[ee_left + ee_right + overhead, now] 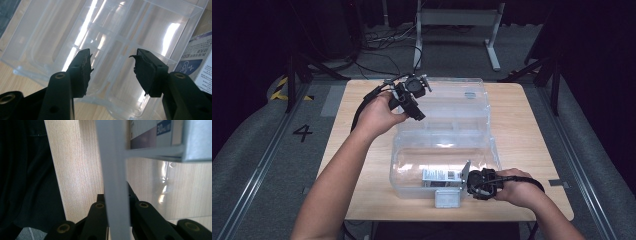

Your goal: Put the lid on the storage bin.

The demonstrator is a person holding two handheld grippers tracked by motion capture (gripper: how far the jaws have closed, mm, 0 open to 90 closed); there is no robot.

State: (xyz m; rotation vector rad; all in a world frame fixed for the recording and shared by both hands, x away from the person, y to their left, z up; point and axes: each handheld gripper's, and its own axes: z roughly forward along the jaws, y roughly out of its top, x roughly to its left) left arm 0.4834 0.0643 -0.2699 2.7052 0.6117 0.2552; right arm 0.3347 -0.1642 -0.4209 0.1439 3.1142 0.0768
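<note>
Claw jaws of the left claw [112,70] are seen standing apart with nothing between them, released, above the flipped-back lid [105,37] of a clear plastic box. From the high view, this left claw [412,95] is held at about 11 o'clock of the box, over the lid's [452,105] near-left corner, by the left hand [379,116]. At about 5 o'clock of the box, the right claw [468,176] is gripped by the right hand [517,187] against the front rim of the box body [412,165]. In the right gripper view its jaws are clenched on a pale upright strip of the clear plastic wall [113,177] (the strip runs straight up between the two black jaws), so the right claw [116,202] is grasping the box's edge. Inside the box body, near its front wall, a small printed carton [439,176] is seen lying flat; its blue and white label is also visible at 3 o'clock in the left gripper view [200,60]. A pale latch tab [447,198] is seen projecting from the box front onto the wooden surface [532,130], just beside the right claw.
</note>
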